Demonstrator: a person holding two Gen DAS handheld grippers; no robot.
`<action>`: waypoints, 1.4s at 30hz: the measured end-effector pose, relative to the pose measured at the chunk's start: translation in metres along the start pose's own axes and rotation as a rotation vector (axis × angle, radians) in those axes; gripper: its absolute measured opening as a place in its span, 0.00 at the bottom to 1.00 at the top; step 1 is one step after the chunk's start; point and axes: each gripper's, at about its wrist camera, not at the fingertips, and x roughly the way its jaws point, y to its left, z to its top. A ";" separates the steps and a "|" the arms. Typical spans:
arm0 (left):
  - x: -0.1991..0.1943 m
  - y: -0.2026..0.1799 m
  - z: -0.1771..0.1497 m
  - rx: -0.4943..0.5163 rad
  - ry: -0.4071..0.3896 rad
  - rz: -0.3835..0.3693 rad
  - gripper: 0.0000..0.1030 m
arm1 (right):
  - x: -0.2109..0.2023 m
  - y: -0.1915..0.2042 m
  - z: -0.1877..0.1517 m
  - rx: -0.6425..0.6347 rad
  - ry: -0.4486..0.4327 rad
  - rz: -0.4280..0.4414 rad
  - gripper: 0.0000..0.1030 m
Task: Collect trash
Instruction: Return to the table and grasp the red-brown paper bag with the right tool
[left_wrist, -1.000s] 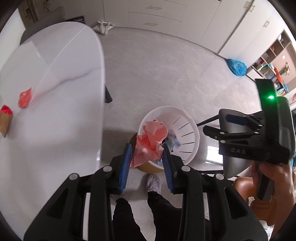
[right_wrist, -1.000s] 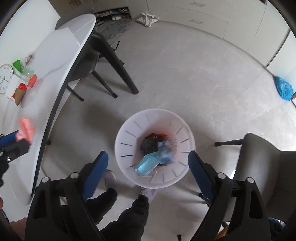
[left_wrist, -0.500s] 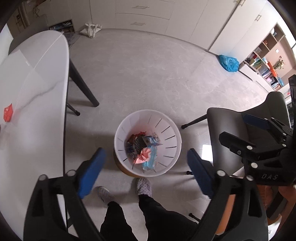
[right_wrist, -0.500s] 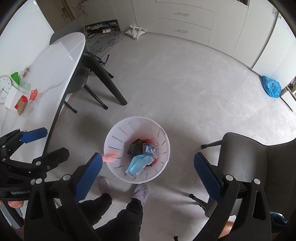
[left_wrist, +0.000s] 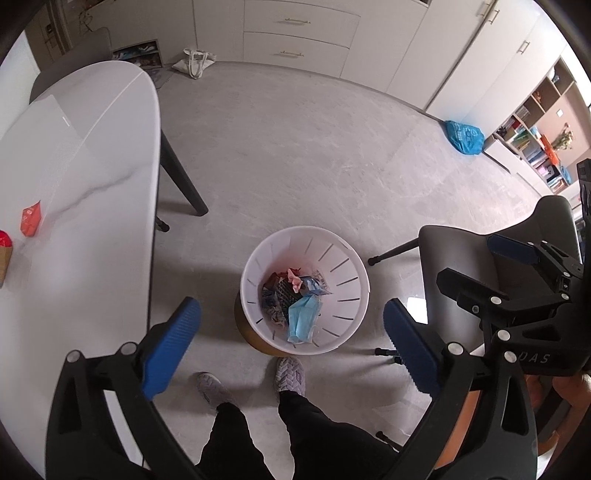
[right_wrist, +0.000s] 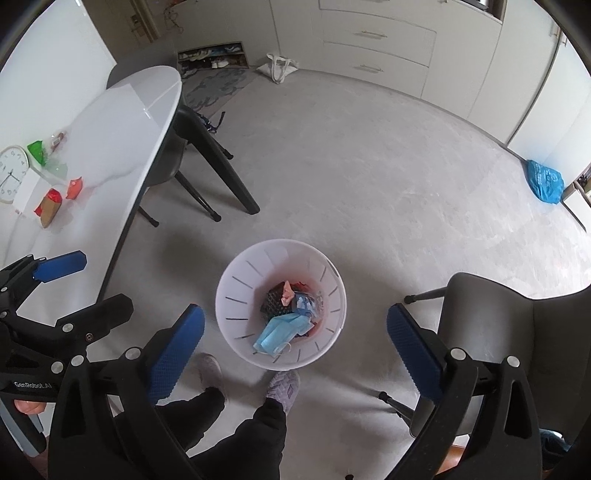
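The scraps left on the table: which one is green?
The green wrapper, farthest along the table beside the clock; the small orange scrap and red-topped brown packet aren't.

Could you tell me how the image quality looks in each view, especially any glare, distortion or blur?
Left wrist view: heavy fisheye bending with dark corners, soft glare on the white table, trash bin sharp. Right wrist view: the same barrel distortion, the table washed out by bright reflection, bin contents clear, no motion blur.
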 end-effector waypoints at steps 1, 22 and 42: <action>-0.002 0.002 0.000 -0.003 -0.002 0.001 0.92 | -0.001 0.004 0.002 -0.006 -0.003 0.002 0.96; -0.072 0.180 -0.023 -0.234 -0.123 0.175 0.92 | 0.015 0.182 0.069 -0.277 -0.031 0.141 0.96; -0.121 0.421 -0.121 -0.550 -0.153 0.367 0.92 | 0.099 0.508 0.144 -0.794 0.071 0.500 0.78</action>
